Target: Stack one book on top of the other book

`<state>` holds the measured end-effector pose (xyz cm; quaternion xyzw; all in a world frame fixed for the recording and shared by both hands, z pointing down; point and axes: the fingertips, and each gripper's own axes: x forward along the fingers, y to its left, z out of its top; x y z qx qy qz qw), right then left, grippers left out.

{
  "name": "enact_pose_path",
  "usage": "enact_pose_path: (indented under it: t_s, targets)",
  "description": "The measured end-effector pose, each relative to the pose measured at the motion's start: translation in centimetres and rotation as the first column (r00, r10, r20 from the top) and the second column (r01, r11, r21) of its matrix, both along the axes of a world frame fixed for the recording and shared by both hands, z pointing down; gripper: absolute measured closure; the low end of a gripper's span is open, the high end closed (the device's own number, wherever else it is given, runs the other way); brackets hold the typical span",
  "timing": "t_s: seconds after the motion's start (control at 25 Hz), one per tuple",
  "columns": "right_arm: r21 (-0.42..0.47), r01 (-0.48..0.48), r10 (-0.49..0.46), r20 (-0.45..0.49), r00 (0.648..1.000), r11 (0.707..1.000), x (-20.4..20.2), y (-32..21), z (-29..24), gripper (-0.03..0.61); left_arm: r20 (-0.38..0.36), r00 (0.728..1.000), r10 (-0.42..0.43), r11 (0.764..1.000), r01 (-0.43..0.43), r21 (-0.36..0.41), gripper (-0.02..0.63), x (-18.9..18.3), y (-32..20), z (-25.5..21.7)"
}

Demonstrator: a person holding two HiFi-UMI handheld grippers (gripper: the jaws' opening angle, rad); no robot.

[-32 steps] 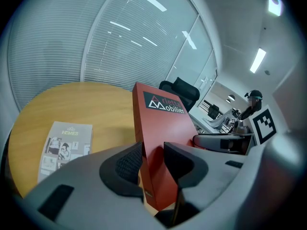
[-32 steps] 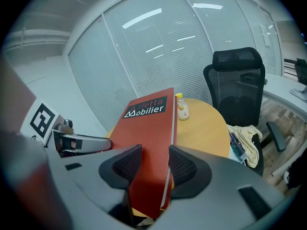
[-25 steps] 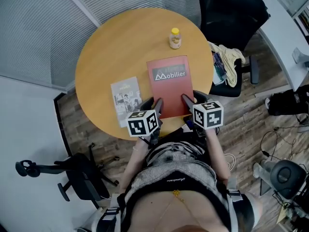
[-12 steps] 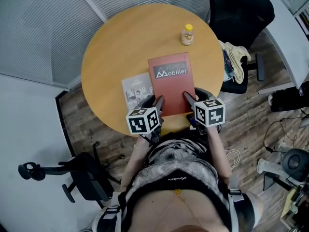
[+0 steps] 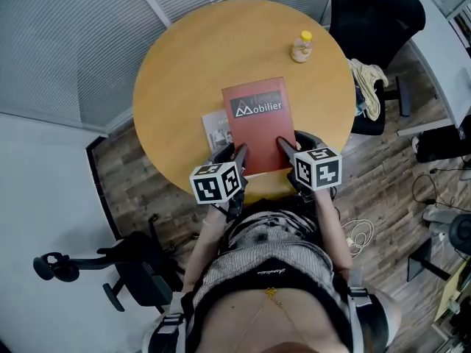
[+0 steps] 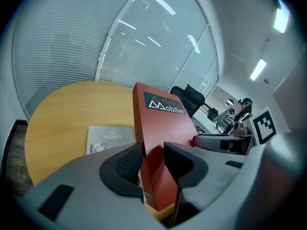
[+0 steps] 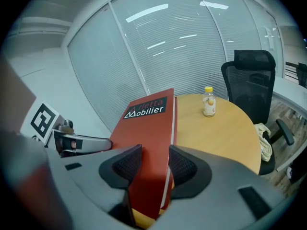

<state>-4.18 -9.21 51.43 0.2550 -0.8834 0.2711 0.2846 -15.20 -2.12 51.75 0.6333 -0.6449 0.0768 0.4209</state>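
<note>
Both grippers hold a red book (image 5: 257, 127) printed "Mobilier" by its near corners, above the round wooden table (image 5: 213, 50). My left gripper (image 5: 232, 157) is shut on the book's left edge. My right gripper (image 5: 288, 150) is shut on its right edge. A smaller grey book (image 5: 215, 129) lies flat on the table, and the red book covers its right part. The left gripper view shows the red book (image 6: 160, 128) pinched between the pads, with the grey book (image 6: 108, 139) just to its left. In the right gripper view the red book (image 7: 148, 128) sits between the pads.
A small bottle (image 5: 301, 46) with a yellow cap stands at the table's far right edge. A black office chair (image 5: 375, 13) stands beyond it, with cloth draped beside it. Another chair base (image 5: 110, 267) is on the floor at the near left.
Both grippers have carried the red book to the left across the table. It stood clear of the grey book before and now overlaps its right side.
</note>
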Motion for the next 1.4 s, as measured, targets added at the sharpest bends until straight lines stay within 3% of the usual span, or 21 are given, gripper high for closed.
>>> enact_pose_path:
  t_s: [0.64, 1.4]
  targets:
    - [-0.026, 0.005, -0.006, -0.012, 1.000, 1.000, -6.6, 5.0, 1.2, 0.390, -0.018, 1.000, -0.001, 1.000, 0.000, -0.017, 0.462, -6.5, 5.2, 1.1]
    - [-0.024, -0.001, 0.000, -0.028, 1.000, 1.000, -8.3, 5.8, 1.8, 0.390, -0.038, 0.999, 0.013, 1.000, -0.014, -0.019, 0.463, -8.2, 5.9, 1.8]
